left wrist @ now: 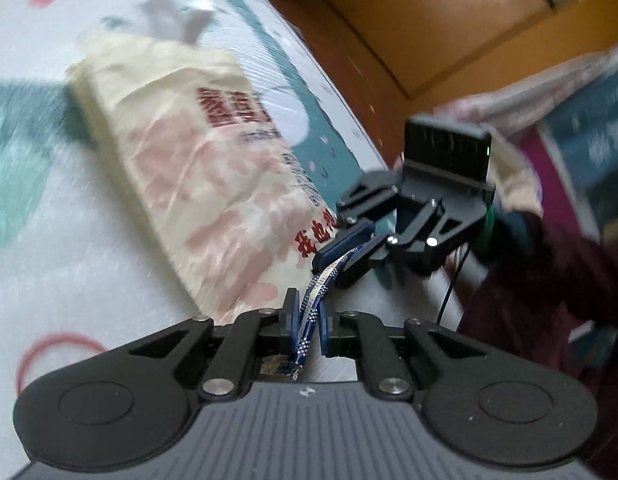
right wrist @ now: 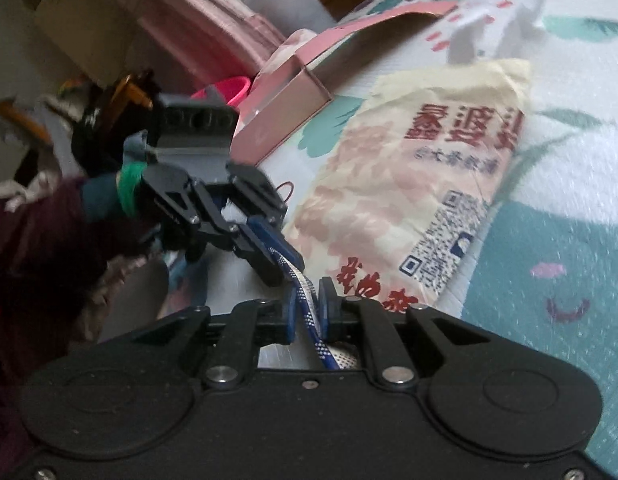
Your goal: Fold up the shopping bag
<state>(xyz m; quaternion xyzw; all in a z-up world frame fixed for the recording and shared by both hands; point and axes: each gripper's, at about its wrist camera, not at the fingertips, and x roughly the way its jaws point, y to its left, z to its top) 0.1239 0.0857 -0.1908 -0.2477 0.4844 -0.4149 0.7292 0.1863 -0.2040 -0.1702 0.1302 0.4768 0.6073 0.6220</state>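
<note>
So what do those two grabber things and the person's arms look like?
Both are black plastic grippers, left and right, with flat linkage bars, silver screws, round discs and dark blue finger pads. The left's base is grey and ribbed. A thin black cable hangs nearby. The person wears dark maroon sleeves with teal cuffs and a green wristband.

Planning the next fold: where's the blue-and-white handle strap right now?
The handle strap is pinched in both grippers, left gripper and right gripper, at the near end of the shopping bag.

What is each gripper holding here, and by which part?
Both hold the shopping bag by its blue-and-white cord handle: the left gripper and the right gripper each pinch the cord between their fingers.
</note>
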